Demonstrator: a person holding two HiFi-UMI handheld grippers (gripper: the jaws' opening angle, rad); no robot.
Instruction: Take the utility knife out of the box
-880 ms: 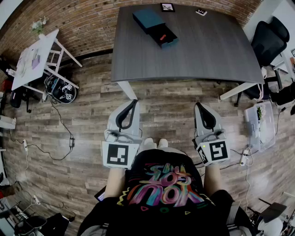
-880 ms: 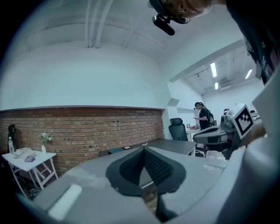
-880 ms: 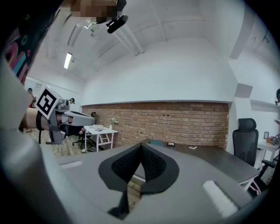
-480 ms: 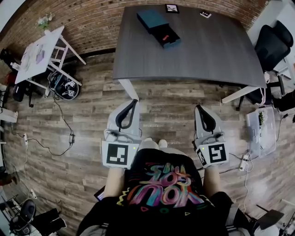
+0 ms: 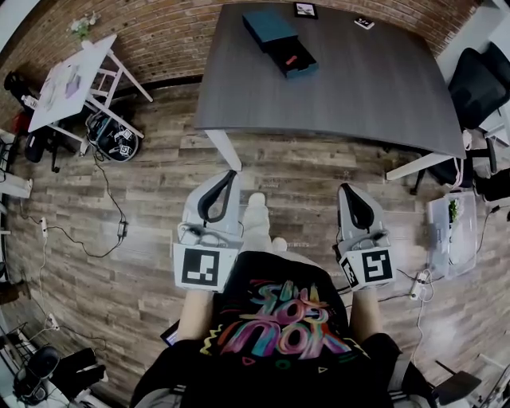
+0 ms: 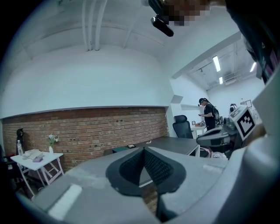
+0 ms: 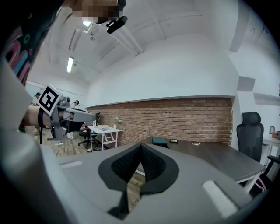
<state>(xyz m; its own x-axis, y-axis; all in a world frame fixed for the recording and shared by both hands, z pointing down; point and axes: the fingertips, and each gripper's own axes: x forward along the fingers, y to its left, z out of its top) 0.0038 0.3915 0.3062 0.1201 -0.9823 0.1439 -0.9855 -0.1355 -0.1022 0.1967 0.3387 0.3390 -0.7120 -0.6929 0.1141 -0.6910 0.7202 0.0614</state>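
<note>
A dark teal box point(image 5: 271, 28) lies at the far end of the grey table point(image 5: 358, 96), its drawer pulled out toward me. In the drawer lies the red utility knife point(image 5: 292, 60). I stand on the wood floor well short of the table. My left gripper point(image 5: 231, 174) and right gripper point(image 5: 344, 189) are held level at waist height, both shut and holding nothing. The left gripper point(image 6: 143, 148) points toward the table, with the box point(image 6: 119, 149) small beyond it. Past the right gripper point(image 7: 140, 144) the box point(image 7: 159, 141) sits on the table's far part.
A white folding table point(image 5: 76, 80) stands at the left by the brick wall, cables and a bag near it. A black office chair point(image 5: 478, 80) and a clear bin point(image 5: 450, 227) are at the right. Two marker cards point(image 5: 305, 10) lie behind the box. A person point(image 6: 209, 116) stands far off.
One foot has stepped forward between the grippers, and the room has shifted slightly in the head view. Both grippers stay shut and hold the same pose in front of the body.
</note>
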